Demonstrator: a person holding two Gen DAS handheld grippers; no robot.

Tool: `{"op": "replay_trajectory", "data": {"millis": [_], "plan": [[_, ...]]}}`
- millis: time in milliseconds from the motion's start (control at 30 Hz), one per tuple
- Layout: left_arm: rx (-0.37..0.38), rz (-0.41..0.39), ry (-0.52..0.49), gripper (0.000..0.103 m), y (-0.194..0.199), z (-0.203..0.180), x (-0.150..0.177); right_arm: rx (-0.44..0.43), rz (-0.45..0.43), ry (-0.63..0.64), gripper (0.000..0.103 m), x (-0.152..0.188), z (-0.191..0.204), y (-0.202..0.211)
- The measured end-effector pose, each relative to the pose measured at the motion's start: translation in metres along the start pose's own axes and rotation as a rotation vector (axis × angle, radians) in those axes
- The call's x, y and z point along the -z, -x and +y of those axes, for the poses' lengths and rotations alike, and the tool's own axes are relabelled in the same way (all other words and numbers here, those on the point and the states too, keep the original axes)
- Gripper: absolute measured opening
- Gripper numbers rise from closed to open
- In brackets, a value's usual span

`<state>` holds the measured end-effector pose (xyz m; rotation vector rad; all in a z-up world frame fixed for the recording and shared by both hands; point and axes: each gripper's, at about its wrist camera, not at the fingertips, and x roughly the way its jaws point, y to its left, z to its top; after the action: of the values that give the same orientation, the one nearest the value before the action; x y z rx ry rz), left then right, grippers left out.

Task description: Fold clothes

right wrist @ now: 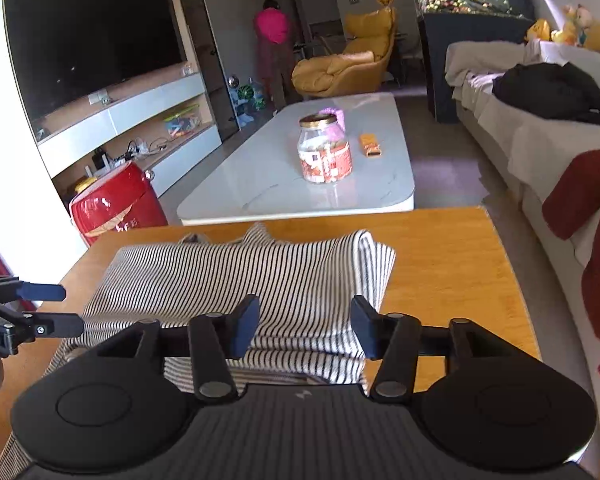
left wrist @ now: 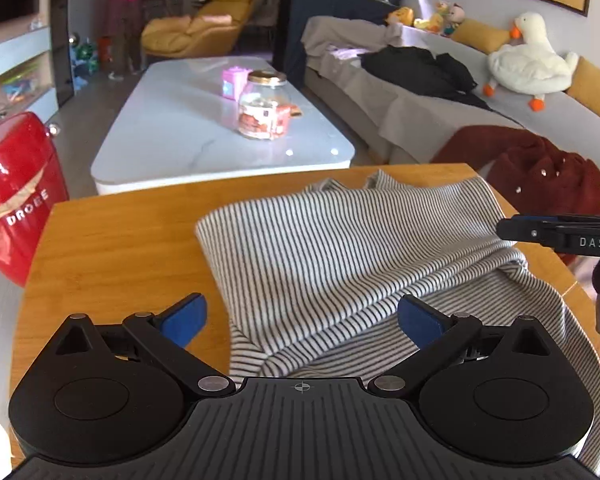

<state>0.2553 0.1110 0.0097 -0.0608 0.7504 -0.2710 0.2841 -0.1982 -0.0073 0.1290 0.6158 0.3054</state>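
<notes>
A black-and-white striped garment lies partly folded on a wooden table; it also shows in the right wrist view. My left gripper is open wide, just above the garment's near edge, holding nothing. It shows from the side in the right wrist view, open at the garment's left edge. My right gripper is open over the garment's near right part, empty. It enters the left wrist view at the right, beside the garment's right fold.
The wooden table has bare wood left and right of the garment. Beyond it stands a white coffee table with a glass jar. A red bin stands at left. A dark red garment lies on the sofa at right.
</notes>
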Motion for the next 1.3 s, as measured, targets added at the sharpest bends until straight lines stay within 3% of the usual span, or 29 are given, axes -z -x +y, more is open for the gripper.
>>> {"op": "replay_trajectory", "data": {"millis": [133,167,200,267,300,467,600,700,800,867,967,1033,1133,1200,1267,1300], "plan": [[0.048,-0.003,0.061,0.103,0.006,0.001,-0.004,0.038,0.038,-0.043,0.063,-0.008,-0.006,-0.027],[0.05,-0.004,0.057,0.103,0.006,-0.002,-0.004,0.036,0.073,-0.057,0.053,-0.005,-0.006,-0.037],[0.051,-0.007,0.048,0.103,0.006,-0.007,-0.004,0.044,0.07,-0.042,0.028,-0.005,-0.002,-0.037],[0.064,-0.015,0.029,0.103,0.006,-0.015,-0.003,0.064,0.052,-0.004,0.008,-0.005,0.006,-0.033],[0.077,-0.02,0.021,0.103,0.006,-0.019,-0.003,0.055,0.04,-0.013,0.004,-0.007,0.006,-0.028],[0.156,-0.022,0.026,0.103,-0.005,-0.03,-0.009,0.059,0.055,-0.02,0.004,-0.007,-0.001,-0.015],[0.178,0.057,0.123,0.103,-0.034,-0.018,-0.003,0.081,0.098,-0.014,0.006,0.0,-0.006,-0.016],[0.19,0.065,0.134,0.103,-0.04,-0.011,0.005,0.094,0.113,-0.003,0.014,0.002,-0.008,-0.015],[0.165,0.06,0.12,0.103,-0.032,-0.013,0.003,0.121,0.058,0.064,0.023,-0.006,0.0,-0.005],[0.14,0.023,0.108,0.103,-0.025,-0.015,-0.003,0.09,-0.008,0.089,0.034,-0.017,0.007,0.002],[0.112,-0.024,0.095,0.103,-0.017,-0.019,-0.012,0.011,-0.032,0.057,0.035,-0.031,0.011,-0.006],[0.107,-0.028,0.1,0.103,-0.023,-0.023,-0.018,-0.002,-0.004,0.04,0.035,-0.033,0.012,-0.021],[0.101,-0.006,0.11,0.103,-0.035,-0.024,-0.021,0.107,0.039,0.069,0.036,-0.022,0.01,-0.04],[0.096,0.01,0.117,0.103,-0.042,-0.024,-0.022,0.18,0.062,0.101,0.043,-0.012,0.007,-0.05],[0.096,0.018,0.106,0.103,-0.046,-0.024,-0.02,0.148,0.091,0.079,0.04,-0.005,0.002,-0.052],[0.096,0.02,0.099,0.103,-0.048,-0.024,-0.02,0.117,0.093,0.081,0.025,-0.004,0.001,-0.05]]}}
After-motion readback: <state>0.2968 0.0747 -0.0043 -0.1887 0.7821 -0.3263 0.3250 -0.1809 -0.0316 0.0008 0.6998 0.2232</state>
